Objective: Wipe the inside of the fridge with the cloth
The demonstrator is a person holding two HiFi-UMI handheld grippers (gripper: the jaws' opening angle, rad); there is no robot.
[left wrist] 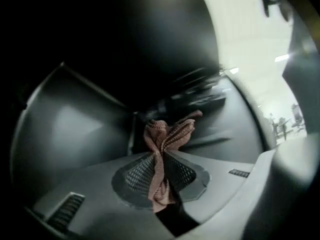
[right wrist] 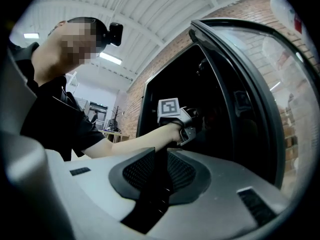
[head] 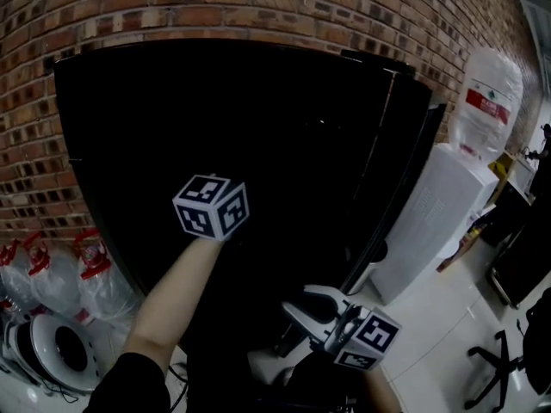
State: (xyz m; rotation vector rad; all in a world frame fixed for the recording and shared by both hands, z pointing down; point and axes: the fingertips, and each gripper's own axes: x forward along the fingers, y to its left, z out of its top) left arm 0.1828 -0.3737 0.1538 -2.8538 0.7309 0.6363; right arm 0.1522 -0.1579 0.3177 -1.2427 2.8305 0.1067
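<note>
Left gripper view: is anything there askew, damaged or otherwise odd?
Only the cloth: it is pinched between the left gripper's jaws as a crumpled bunch, not spread flat, so probably little of it could touch the fridge wall. Nothing looks spilled or damaged.

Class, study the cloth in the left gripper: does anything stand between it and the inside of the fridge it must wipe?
Nothing visible does. The fridge door stands open, and the left gripper, shut on the pink cloth, reaches into the dark fridge interior.
</note>
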